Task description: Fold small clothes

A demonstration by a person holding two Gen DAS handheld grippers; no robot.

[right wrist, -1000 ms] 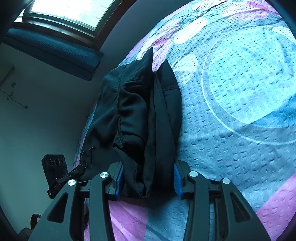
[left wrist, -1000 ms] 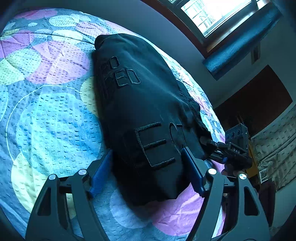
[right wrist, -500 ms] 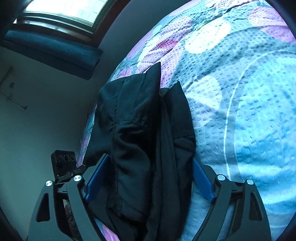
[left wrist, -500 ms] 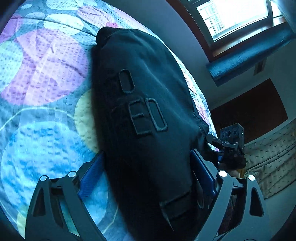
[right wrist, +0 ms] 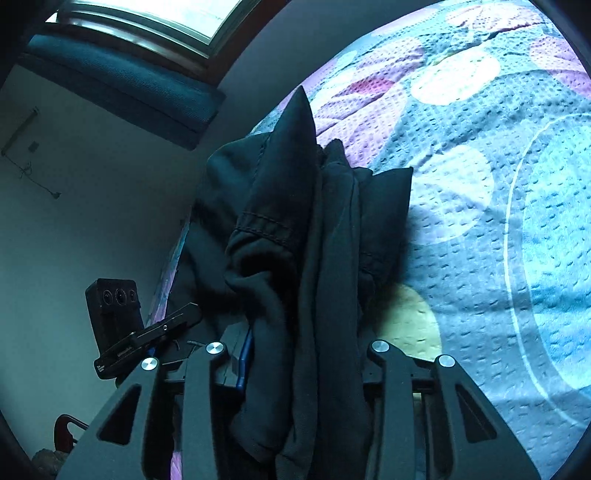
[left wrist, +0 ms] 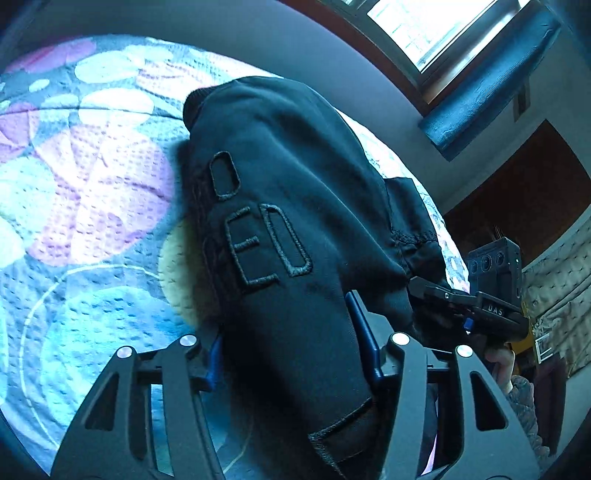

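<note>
A black garment with stitched letters lies folded into a long bundle on the patterned bedspread. My left gripper straddles its near end. Its jaws are closing, and the blue pads press the cloth on both sides. In the right wrist view the same garment shows its bunched layers and pointed far corner. My right gripper is closing on that end, with the cloth filling the gap. Its left pad touches the fabric and the right pad is hidden. Each view shows the other gripper beside the bundle.
The bedspread stretches wide beside the garment. A window with a blue ledge cushion is beyond the bed. A person's hand holds the right gripper's handle at the bed edge. Dark furniture stands behind.
Both grippers slid forward over the garment's ends, spread wide, then narrowed onto the cloth. The bundle now fills the space between each pair of fingers.
</note>
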